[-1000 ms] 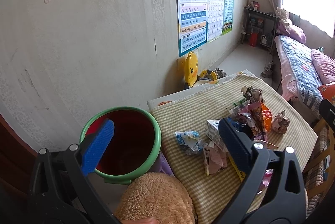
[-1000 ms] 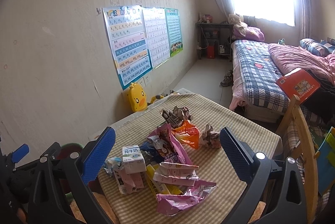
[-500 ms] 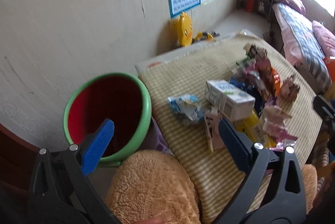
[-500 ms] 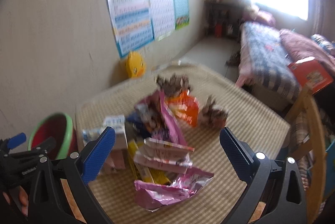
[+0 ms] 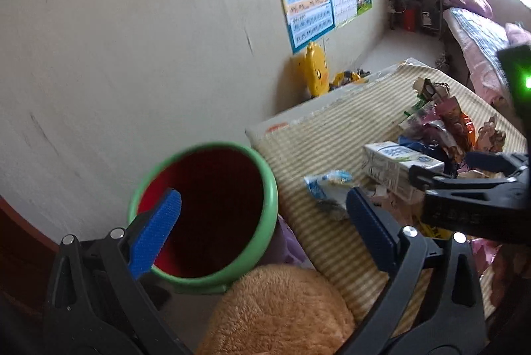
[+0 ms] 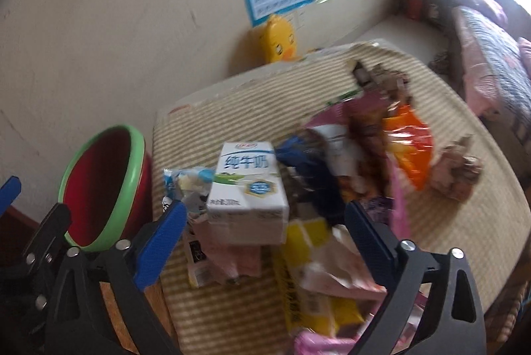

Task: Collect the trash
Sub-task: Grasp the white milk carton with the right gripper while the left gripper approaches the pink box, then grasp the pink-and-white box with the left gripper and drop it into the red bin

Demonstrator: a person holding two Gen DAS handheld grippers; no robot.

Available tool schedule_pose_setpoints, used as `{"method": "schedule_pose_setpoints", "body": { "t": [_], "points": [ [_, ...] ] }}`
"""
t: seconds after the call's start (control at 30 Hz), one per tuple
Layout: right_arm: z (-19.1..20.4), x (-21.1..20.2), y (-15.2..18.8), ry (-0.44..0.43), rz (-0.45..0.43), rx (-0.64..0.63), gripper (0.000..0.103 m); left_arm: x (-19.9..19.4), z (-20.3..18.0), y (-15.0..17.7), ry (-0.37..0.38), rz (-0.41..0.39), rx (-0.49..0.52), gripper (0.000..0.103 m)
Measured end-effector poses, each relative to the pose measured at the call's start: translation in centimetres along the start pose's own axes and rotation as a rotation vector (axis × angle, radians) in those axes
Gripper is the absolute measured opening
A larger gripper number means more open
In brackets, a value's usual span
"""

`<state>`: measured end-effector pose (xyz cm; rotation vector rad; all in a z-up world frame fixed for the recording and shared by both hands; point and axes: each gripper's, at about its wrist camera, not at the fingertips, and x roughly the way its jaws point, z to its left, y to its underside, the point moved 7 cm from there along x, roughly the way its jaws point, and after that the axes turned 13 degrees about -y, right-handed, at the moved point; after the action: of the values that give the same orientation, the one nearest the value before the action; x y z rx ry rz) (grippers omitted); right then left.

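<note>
Green-rimmed and red inside, the bucket [image 5: 205, 215] stands just off the near-left corner of the table [image 5: 332, 129], its mouth open, likely parked there so that rubbish can go straight in. The left gripper [image 5: 262, 222] hangs over that corner with its jaws spread wide and nothing between them; one blue pad sits in front of the bucket's mouth, the other over the striped cloth. The trash lies heaped on the table: a milk carton [image 6: 247, 182] on top of flattened wrappers [image 6: 318, 258], an orange bag [image 6: 408, 149] and crumpled paper [image 6: 458, 165] farther back. The right gripper [image 6: 262, 232] points down at the carton, its jaws closing but not yet touching it, so the carton looks like the first pick. A fuzzy tan cushion [image 5: 282, 311] sits below the bucket.
</note>
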<state>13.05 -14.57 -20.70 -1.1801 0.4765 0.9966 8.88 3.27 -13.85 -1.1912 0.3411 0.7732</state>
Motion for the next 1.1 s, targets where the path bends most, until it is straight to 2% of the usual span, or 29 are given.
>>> {"method": "schedule_pose_setpoints", "body": {
  "t": [0.03,0.07,0.17,0.33,0.47,0.57,0.67,0.73,0.83,0.87,1.0,1.1],
  "points": [
    [0.0,0.6,0.2,-0.010,0.021,0.006,0.070,0.3,0.0,0.1,0.011,0.022,-0.005,0.098],
    [0.0,1.1,0.3,-0.024,0.041,0.017,0.050,0.5,0.0,0.2,0.024,0.039,-0.002,0.098],
    [-0.4,0.5,0.1,-0.059,0.020,0.040,0.050,1.0,-0.1,0.0,0.073,0.073,-0.027,0.098],
    [-0.3,-5.3,-1.1,-0.101,-0.126,0.053,0.050,1.5,-2.0,0.8,0.178,0.146,-0.001,0.097],
    [-1.6,-10.1,-1.5,-0.057,-0.237,0.075,0.050,1.6,-4.6,1.2,0.261,0.168,0.011,0.093],
    [-2.2,-12.3,-1.0,-0.040,-0.274,0.082,0.050,1.8,-7.6,1.2,0.306,0.173,0.064,0.089],
    [-2.2,-13.2,-0.4,-0.037,-0.291,0.083,0.050,2.6,-11.0,2.0,0.373,0.245,0.094,0.083],
    [-2.2,-13.5,0.1,-0.035,-0.294,0.075,0.050,3.3,-12.2,2.6,0.364,0.269,0.106,0.078],
    [-2.3,-13.5,1.0,-0.036,-0.296,0.070,0.050,4.5,-13.6,3.4,0.366,0.314,0.121,0.076],
    [-2.3,-13.6,1.1,-0.039,-0.295,0.076,0.050,4.9,-14.1,3.6,0.367,0.328,0.129,0.074],
    [-2.9,-13.6,1.3,-0.042,-0.291,0.097,0.050,5.9,-14.3,4.2,0.371,0.364,0.138,0.045],
    [-2.8,-13.9,1.5,-0.048,-0.299,0.107,0.050,5.4,-13.8,4.1,0.391,0.358,0.123,0.041]
  ]
}}
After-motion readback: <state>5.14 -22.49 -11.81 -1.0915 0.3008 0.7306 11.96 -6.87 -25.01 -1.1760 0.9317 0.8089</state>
